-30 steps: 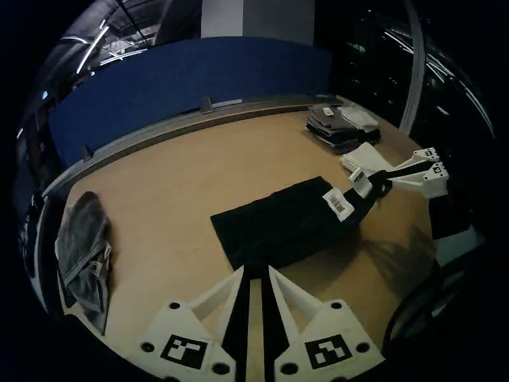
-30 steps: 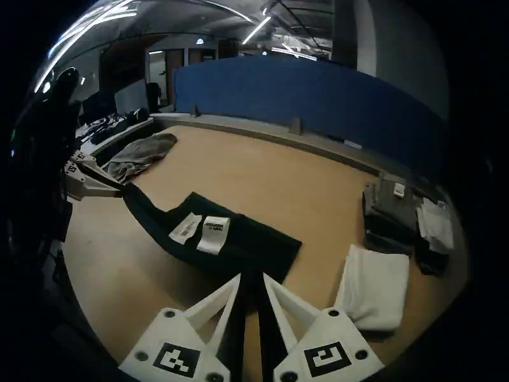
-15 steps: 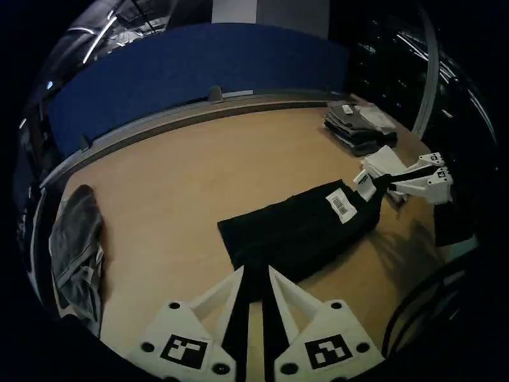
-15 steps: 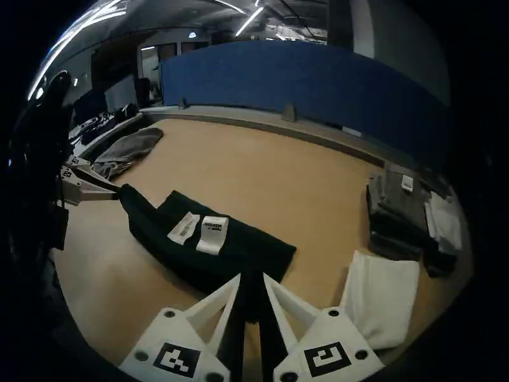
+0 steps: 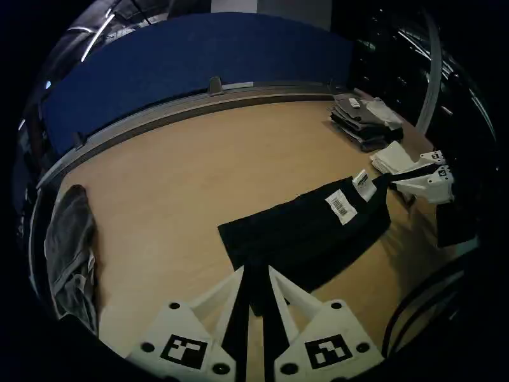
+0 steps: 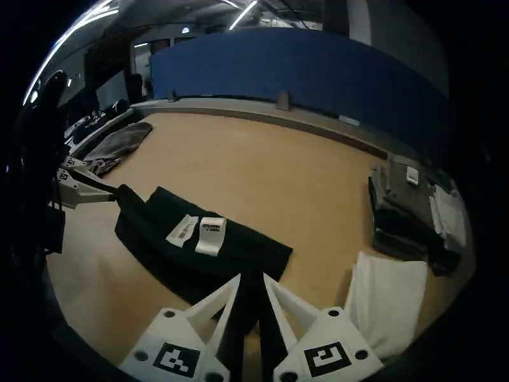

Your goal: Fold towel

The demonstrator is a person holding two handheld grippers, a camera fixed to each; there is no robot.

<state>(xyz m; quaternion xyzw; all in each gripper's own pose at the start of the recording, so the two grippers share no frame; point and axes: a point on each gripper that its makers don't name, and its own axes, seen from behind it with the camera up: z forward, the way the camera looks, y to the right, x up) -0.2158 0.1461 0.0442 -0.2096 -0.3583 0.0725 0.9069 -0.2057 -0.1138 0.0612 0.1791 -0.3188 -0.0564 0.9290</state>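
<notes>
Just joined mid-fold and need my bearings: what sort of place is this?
Probably an open-plan office: a long wooden desk backed by a blue divider screen, with ceiling strip lights overhead and more workstations beyond it.

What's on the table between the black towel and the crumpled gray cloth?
Nothing. In the left gripper view, only bare table lies between black towel and gray cloth.

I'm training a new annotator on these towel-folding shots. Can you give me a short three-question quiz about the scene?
1. True or false: the dark towel rests on the wooden table.
2. The right tool is: A open; B shut on the towel; C shut on nothing.
3. How many white labels show on the towel?
Key: 1 true; 2 B; 3 two.
</notes>
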